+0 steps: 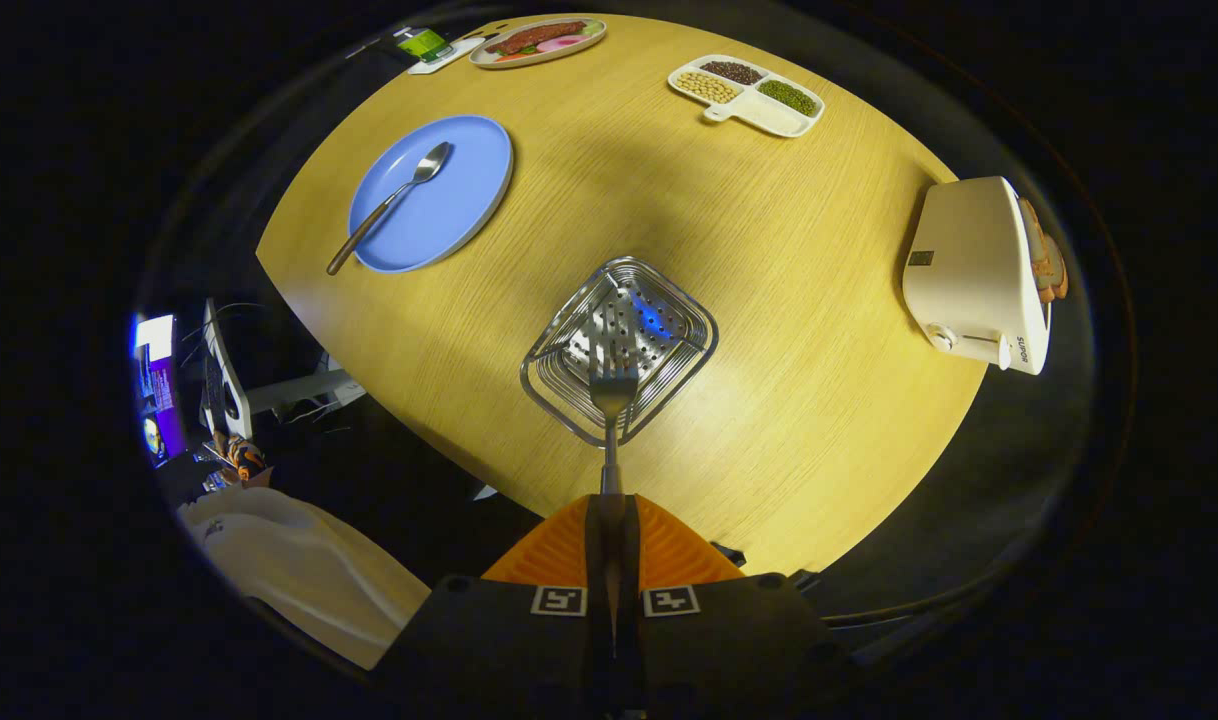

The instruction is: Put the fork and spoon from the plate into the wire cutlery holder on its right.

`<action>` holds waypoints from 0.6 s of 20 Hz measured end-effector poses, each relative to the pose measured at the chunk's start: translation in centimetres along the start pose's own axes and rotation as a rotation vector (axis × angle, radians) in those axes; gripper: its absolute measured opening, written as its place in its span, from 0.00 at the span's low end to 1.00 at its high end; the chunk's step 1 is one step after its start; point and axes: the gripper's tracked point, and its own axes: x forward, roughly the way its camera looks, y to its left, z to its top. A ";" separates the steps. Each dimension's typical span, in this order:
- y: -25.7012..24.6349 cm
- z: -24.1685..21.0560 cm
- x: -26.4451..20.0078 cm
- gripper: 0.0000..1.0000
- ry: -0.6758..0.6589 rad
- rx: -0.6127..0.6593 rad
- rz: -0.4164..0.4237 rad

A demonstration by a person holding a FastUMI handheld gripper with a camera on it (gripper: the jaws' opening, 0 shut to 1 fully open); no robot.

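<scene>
My tongs (610,495) are closed on the fork (612,420), both fingers pinching its handle so the tines point away from me, and the head hangs over the near rim of the wire cutlery holder (619,345). The holder stands on the bench (769,260) just ahead of my fingers, its perforated floor showing through the open mouth. To do this well, I judge I should carry the fork a little farther so the tines sit over the middle of the opening rather than the rim wires, tip it down, and lower it before letting go, so it slides in rather than catching on the edge or bouncing out. I should open only once the head is well inside. The spoon (394,200) lies on the blue plate (469,190), far and to the left of the holder, bowl away from me and handle overhanging the near rim; that is my next pick.
</scene>
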 end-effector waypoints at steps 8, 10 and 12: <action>-1.2 1.6 2.1 0.07 0.140 0.109 0.049; -1.0 2.0 2.5 0.08 0.156 0.134 0.064; -0.9 2.5 2.4 0.10 0.156 0.146 0.070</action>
